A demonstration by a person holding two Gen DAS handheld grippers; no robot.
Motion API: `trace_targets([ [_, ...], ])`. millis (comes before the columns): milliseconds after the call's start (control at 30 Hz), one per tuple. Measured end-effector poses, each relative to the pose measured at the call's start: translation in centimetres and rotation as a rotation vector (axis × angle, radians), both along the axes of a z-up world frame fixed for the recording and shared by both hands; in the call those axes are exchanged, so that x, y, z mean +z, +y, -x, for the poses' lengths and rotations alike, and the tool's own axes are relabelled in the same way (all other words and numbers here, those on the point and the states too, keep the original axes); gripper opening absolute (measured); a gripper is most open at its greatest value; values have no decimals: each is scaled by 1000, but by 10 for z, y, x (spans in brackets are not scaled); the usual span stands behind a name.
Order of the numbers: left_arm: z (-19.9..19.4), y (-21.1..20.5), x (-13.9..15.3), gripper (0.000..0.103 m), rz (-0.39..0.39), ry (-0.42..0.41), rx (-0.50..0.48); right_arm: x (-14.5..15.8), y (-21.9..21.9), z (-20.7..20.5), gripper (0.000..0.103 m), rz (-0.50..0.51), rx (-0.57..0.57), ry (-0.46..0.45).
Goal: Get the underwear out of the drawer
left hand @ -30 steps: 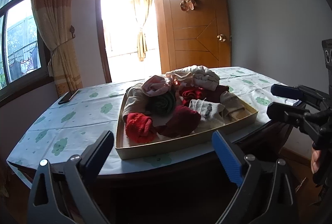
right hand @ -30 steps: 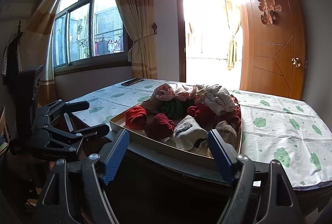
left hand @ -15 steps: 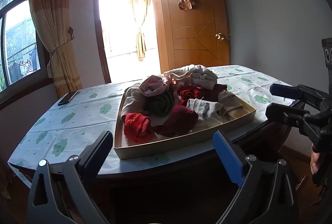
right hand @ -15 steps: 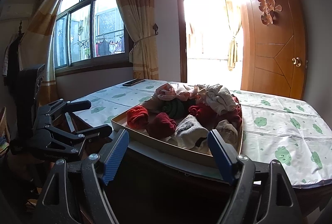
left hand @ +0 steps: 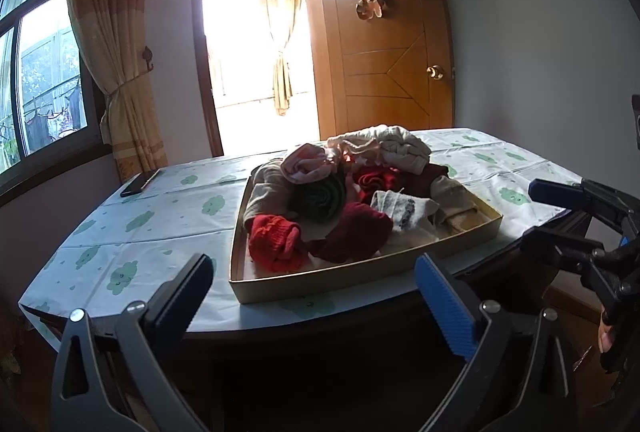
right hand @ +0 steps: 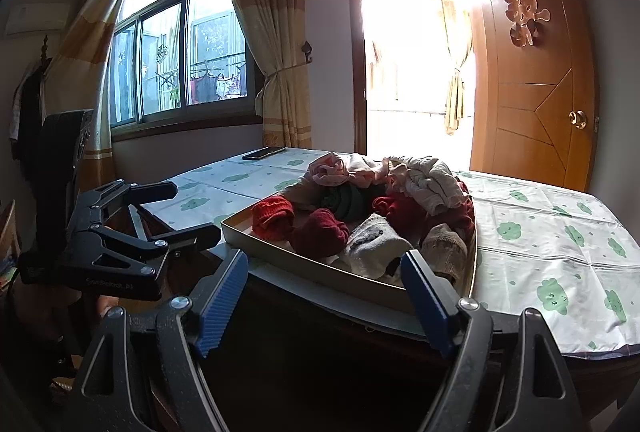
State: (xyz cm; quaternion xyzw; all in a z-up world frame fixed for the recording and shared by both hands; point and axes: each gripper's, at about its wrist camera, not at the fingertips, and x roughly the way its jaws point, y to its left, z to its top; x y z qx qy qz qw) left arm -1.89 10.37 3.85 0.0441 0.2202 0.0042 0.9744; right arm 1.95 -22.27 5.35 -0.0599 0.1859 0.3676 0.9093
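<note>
While both claws hang short of the counter (left hand: 132, 232), empty, left claw (left hand: 316, 284) just opened widest, right claw (right hand: 324, 276) parted; underwear pile (left hand: 344, 199) fills drawer (left hand: 360, 274), frame centre, straight ahead, left nearer.

A phone (left hand: 140, 183) lies on the table's (left hand: 168, 228) far corner. Behind stand a door (left hand: 384, 43) and curtains (left hand: 116, 43).
</note>
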Motion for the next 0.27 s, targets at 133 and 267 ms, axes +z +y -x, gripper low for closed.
trace_targets([
  [133,2,-2,0,103,-14,-13,-3,-2,0,0,80,3,1,6],
  [267,3,-4,1,103,-13,-18,-9,-3,0,1,81,10,7,8],
])
